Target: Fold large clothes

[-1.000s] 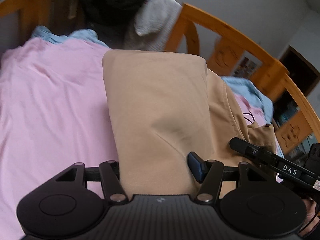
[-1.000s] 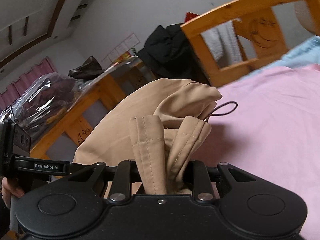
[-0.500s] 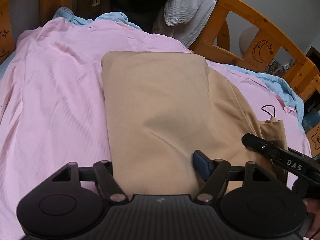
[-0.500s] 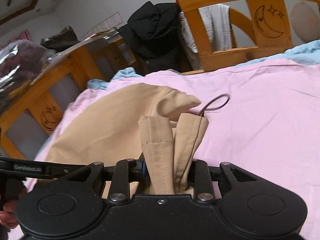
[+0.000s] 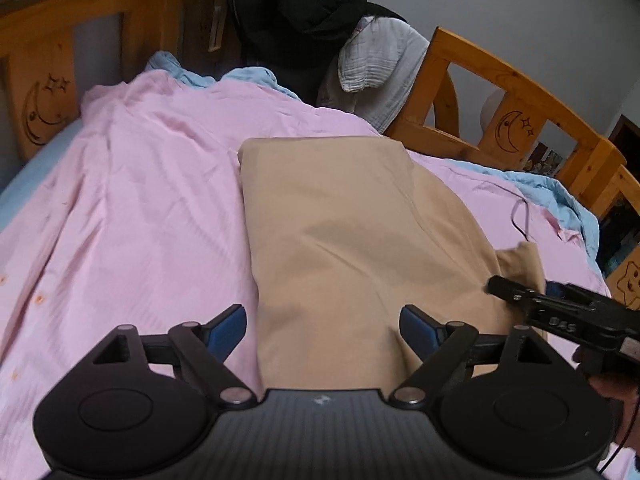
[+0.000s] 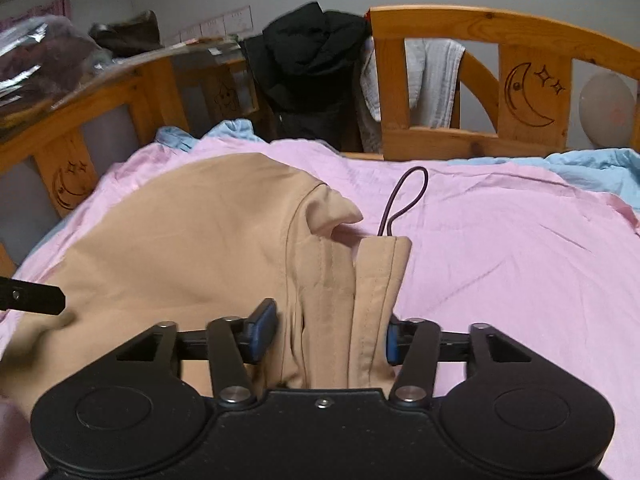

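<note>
The left hand-held gripper is spreading its jaws, released, around the near edge of the folded tan cotton garment lying on the pink bedsheet. The right hand-held gripper is likewise letting go of the hemmed cuffs. Withdrawing carelessly could snag fabric and undo the fold.

Open pink sheet fills the left half of the left wrist view and the right half of the right wrist view, giving free passage, while the tan garment covers the centre and the wooden bed rails with the black jacket wall the top.
</note>
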A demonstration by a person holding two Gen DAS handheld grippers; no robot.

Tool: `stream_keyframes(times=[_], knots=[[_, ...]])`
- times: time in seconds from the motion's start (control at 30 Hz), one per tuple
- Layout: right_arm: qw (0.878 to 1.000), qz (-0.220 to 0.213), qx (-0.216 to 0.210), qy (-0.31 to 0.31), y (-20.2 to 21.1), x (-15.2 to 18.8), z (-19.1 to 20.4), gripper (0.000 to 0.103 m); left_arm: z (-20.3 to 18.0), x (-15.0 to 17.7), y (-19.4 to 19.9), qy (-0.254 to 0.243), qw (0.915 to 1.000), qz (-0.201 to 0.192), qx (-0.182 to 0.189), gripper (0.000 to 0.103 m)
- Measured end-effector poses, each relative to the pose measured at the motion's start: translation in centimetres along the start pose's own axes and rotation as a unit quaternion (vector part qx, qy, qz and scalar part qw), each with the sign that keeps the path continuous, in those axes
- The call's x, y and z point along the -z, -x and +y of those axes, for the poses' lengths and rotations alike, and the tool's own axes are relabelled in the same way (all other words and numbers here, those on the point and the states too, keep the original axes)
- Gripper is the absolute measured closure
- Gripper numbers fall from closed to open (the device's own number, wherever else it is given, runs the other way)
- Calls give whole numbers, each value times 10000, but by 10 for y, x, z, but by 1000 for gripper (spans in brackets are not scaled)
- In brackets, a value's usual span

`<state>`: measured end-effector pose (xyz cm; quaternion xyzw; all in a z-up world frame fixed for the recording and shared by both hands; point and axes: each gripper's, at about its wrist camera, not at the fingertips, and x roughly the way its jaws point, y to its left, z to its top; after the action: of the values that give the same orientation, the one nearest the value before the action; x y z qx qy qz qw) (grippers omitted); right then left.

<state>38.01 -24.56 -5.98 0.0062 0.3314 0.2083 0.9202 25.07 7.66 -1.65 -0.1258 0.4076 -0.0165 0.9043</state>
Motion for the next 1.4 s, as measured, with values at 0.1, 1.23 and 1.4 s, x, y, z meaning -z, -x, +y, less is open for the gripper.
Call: stream_keyframes(times=[0.1, 1.23, 1.4], knots=[[9998, -121, -163, 93, 26, 11, -1, 26, -1, 10, 10, -26, 10000, -15, -24, 14], [9846, -1151, 1148, 645, 157, 66, 32, 1, -14, 65, 105, -301, 9945, -814, -591, 1], [9822, -1583, 890, 473, 201, 55, 51, 1, -25, 65, 145, -446, 9900, -1178, -639, 1]])
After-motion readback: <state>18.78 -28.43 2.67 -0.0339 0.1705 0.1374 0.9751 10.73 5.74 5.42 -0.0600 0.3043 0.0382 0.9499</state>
